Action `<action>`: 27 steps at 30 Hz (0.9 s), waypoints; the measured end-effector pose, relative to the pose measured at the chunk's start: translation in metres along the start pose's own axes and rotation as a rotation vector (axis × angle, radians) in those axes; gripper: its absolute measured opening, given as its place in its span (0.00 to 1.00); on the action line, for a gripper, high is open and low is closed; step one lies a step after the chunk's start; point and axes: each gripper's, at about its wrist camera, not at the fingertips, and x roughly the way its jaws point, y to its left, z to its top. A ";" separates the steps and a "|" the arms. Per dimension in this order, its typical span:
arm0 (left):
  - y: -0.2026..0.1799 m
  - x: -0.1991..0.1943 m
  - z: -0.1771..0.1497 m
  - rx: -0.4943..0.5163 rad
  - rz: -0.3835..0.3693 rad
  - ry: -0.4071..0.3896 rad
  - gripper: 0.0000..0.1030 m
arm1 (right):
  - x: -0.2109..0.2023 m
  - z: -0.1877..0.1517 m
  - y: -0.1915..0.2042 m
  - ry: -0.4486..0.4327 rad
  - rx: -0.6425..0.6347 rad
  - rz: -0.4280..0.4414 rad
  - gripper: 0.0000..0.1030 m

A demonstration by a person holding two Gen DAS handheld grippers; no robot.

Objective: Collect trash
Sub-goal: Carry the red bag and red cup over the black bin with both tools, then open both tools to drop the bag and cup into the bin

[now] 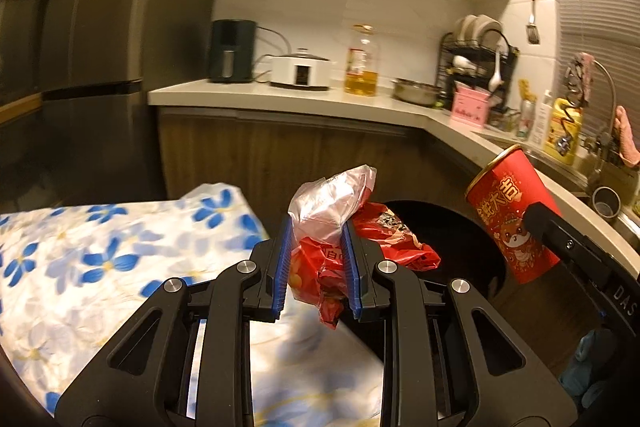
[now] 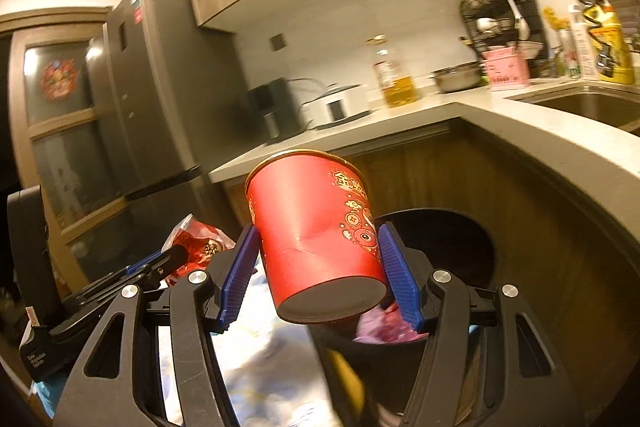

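Kitchen counters wrap behind a flower-print tablecloth (image 1: 100,247) in my left view, where my left gripper (image 1: 316,267) pinches a crumpled clear-and-red plastic wrapper (image 1: 332,227) above the cloth's edge, beside the round black bin (image 1: 452,227)

On the right view my right gripper (image 2: 318,275) clamps a tilted red paper cup (image 2: 316,239), creased at its side, rim uppermost, over that bin
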 end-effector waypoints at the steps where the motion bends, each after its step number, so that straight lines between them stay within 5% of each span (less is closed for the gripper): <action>1: -0.006 0.005 0.001 0.003 -0.011 0.003 0.22 | 0.000 0.001 -0.004 -0.004 0.006 -0.009 0.59; 27: -0.068 0.081 0.002 0.041 -0.110 0.053 0.24 | 0.030 0.009 -0.060 -0.013 0.081 -0.054 0.60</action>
